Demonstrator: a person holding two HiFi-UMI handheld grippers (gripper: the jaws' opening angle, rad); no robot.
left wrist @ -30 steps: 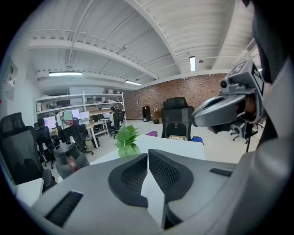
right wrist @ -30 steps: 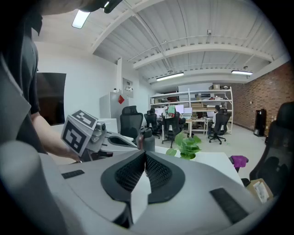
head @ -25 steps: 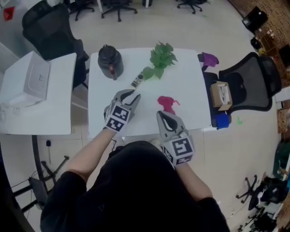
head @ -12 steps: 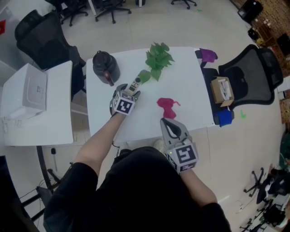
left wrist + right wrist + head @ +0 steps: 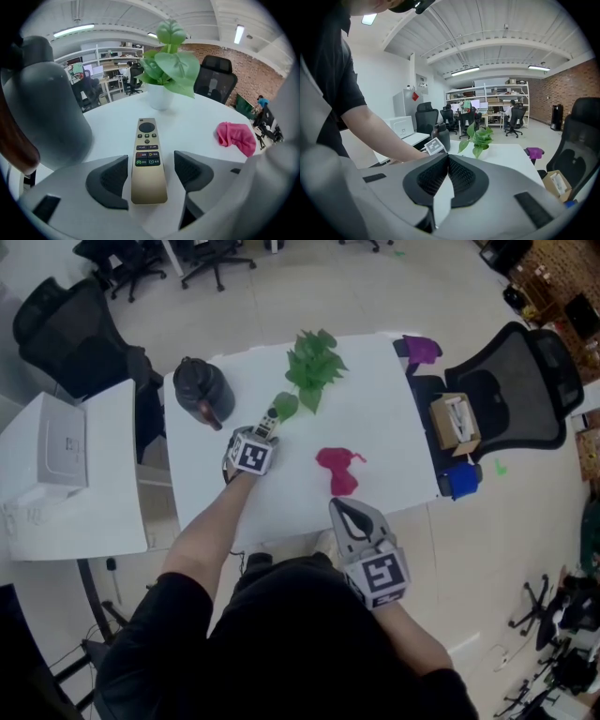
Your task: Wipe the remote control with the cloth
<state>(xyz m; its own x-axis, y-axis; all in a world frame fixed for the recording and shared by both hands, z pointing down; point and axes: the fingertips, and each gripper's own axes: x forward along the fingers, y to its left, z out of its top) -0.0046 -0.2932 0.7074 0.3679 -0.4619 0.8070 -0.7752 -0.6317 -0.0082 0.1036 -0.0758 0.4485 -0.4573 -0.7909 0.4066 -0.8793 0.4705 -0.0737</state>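
At the left of the white table (image 5: 384,427) stands a dark jug (image 5: 199,390), and just beside it, to the right, the left gripper (image 5: 150,176) is reached out over the remote (image 5: 148,159). The remote lies flat on the table, buttons up, with its far end pointing to the plant (image 5: 309,362). Its near half sits between the two jaws. The jaws are opening and stand wide, with a gap on each side of the remote, so the pads do not press on it and this gripper has hold of nothing. Further right, the pink cloth (image 5: 337,468) lies crumpled on the table, well apart from the remote, and no gripper touches it. The right gripper (image 5: 349,512) hovers near the front edge of the table, just short of the cloth. Its jaws are fully together and nothing is between them. I judge that the task is at its very beginning: the remote is not grasped, the cloth is not picked up, and no wiping is under way. Nearly all of it is left: to close on the remote or hold it steady, to take the cloth with the right gripper, to bring it to the remote and to rub it over the surface.
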